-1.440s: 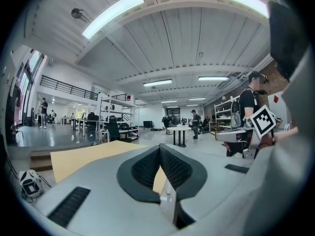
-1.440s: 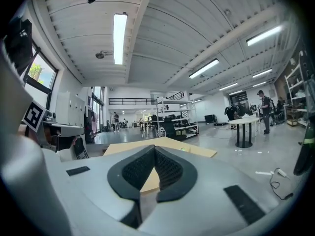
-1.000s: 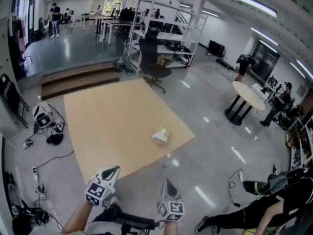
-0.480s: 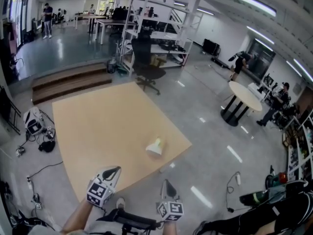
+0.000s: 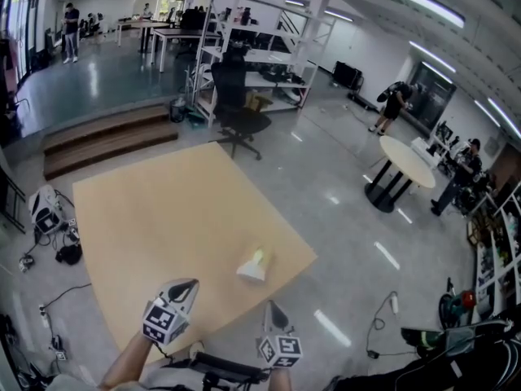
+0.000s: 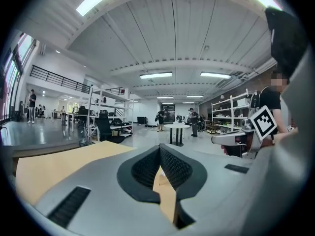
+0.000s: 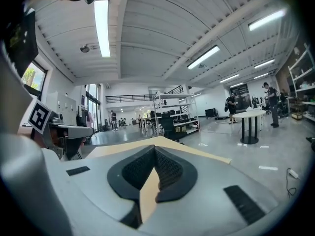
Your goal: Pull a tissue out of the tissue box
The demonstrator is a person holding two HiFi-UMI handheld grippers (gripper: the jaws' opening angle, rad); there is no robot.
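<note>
A small pale tissue box [image 5: 254,265] with a tissue sticking up sits near the right corner of a large tan floor board [image 5: 155,218] in the head view. My left gripper [image 5: 189,283] hangs over the board's near edge, left of and short of the box, with its jaws shut and nothing in them. My right gripper [image 5: 273,304] is over the grey floor just in front of the box, also shut and empty. In the left gripper view the pads [image 6: 170,166] meet at the tip. The right gripper view shows its pads [image 7: 167,168] closed the same way.
A black office chair [image 5: 236,108] and white shelving racks [image 5: 260,47] stand beyond the board. Low steps [image 5: 106,137] lie at the far left, a round table [image 5: 404,163] at the right. Cables and gear [image 5: 49,218] lie on the left floor. Several people stand far off.
The board and tissue box have come closer and slid down the head view. Both grippers have moved forward towards the board's near edge and stayed shut.
</note>
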